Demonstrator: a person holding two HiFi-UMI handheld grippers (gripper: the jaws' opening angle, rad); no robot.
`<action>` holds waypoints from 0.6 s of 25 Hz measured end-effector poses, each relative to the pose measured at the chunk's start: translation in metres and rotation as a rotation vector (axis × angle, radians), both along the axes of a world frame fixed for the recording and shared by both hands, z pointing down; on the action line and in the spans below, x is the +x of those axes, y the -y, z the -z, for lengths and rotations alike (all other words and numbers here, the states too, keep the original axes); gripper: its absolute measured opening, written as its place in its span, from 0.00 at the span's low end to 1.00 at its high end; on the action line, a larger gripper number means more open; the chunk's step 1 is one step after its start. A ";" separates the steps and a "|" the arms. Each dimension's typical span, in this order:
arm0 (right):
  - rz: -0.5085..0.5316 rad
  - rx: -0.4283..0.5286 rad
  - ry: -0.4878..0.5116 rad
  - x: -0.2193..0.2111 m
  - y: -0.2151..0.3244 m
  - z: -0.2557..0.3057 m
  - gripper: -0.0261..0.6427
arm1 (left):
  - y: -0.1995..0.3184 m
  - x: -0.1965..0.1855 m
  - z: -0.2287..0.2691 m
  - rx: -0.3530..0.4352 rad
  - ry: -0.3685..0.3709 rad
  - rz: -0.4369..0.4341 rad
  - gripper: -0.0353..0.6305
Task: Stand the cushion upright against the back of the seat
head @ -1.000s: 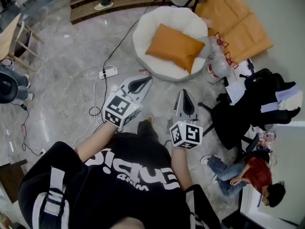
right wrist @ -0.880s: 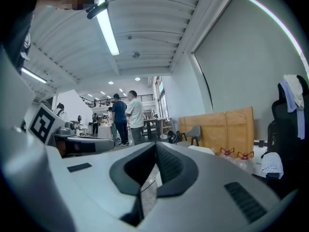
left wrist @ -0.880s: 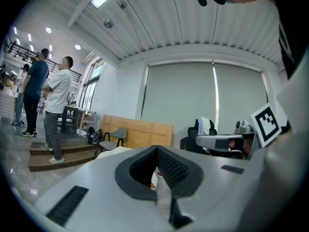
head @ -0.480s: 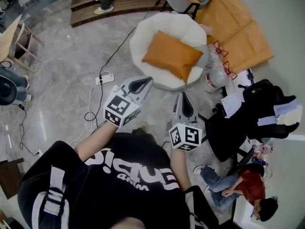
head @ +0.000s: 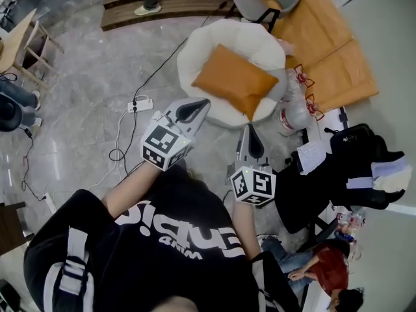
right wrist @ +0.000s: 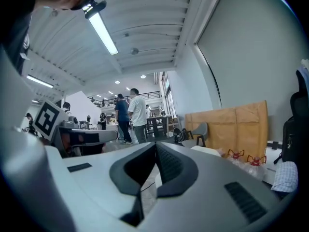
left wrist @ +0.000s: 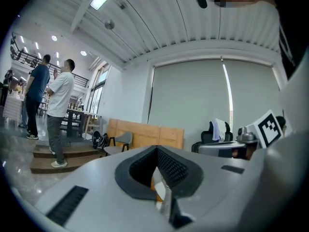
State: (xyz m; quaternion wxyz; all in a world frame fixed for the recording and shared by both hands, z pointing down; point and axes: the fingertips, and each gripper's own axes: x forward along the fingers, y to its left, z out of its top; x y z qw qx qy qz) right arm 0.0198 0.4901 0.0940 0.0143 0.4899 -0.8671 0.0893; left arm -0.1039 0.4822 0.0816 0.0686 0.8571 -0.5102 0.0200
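An orange cushion (head: 235, 80) lies flat and slightly tilted on a round white seat (head: 198, 44) on the floor ahead in the head view. My left gripper (head: 203, 102) points at the seat's near edge, a short way from it, jaws shut and empty. My right gripper (head: 249, 128) hangs just short of the seat's front right rim, also shut with nothing held. In the left gripper view a sliver of the orange cushion (left wrist: 155, 184) shows through the shut jaws. In the right gripper view the white seat (right wrist: 207, 151) peeks over the right jaw.
A power strip (head: 138, 104) with trailing cables lies on the marble floor left of the seat. Plastic bottles (head: 290, 103) stand at the seat's right. A grey chair (head: 260, 5) and wooden panels (head: 318, 38) are behind it. A black office chair (head: 338, 168) with clothes is at right; a person (head: 325, 272) sits on the floor.
Both grippers have moved forward toward the white seat, which now lies closer to their tips. The jaws stayed shut throughout.
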 end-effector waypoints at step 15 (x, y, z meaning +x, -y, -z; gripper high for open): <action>-0.015 -0.028 -0.014 0.010 0.060 -0.013 0.07 | 0.064 0.019 -0.012 -0.053 -0.033 -0.042 0.06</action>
